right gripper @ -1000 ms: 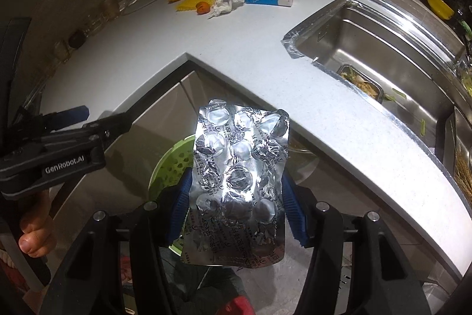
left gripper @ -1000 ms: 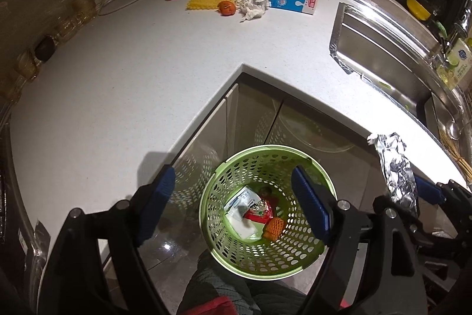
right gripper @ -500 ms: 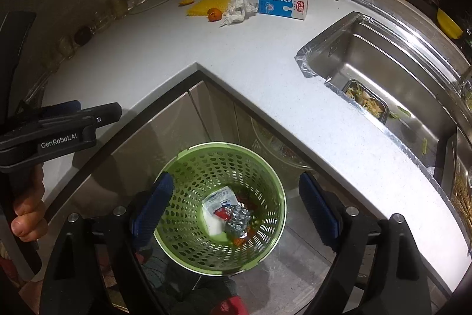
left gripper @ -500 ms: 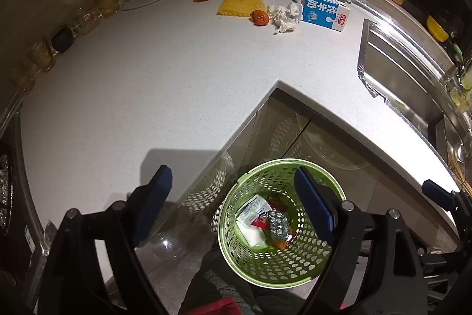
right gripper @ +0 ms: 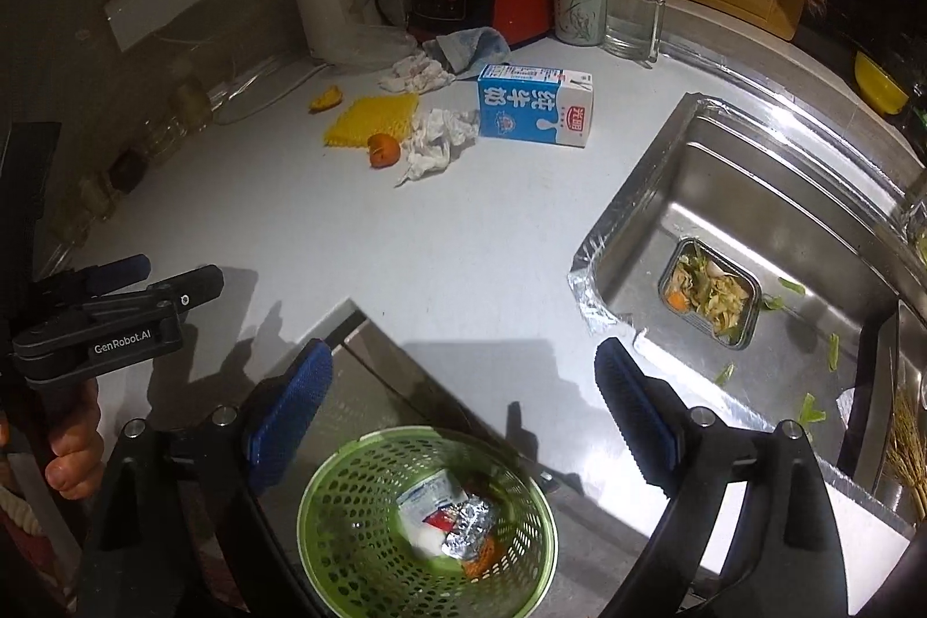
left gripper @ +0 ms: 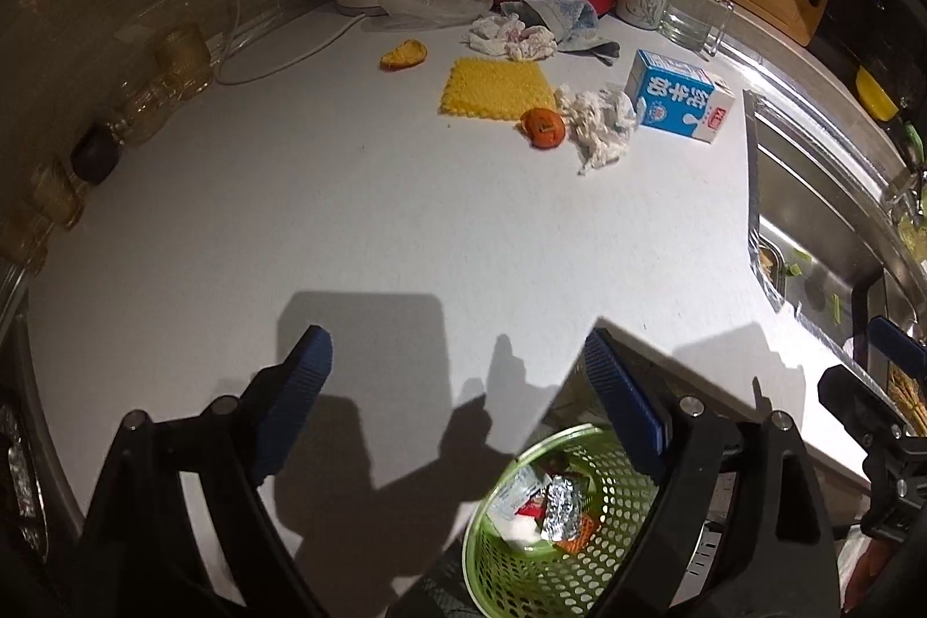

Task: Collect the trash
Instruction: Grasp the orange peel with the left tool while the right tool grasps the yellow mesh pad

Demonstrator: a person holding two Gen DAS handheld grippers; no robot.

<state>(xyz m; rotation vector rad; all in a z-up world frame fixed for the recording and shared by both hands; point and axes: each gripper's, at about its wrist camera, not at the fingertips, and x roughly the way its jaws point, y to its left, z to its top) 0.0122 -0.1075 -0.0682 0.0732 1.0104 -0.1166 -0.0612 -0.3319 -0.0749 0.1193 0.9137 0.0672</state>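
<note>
Both the left gripper and right gripper stand spread and empty, the right's jaws just having widened with nothing between them. The crinkled foil blister pack lies in the perforated green basket below the counter. Far off, the limp crumpled tissue could tear or slip, and the round orange peel beside it could roll away when nudged.
</note>
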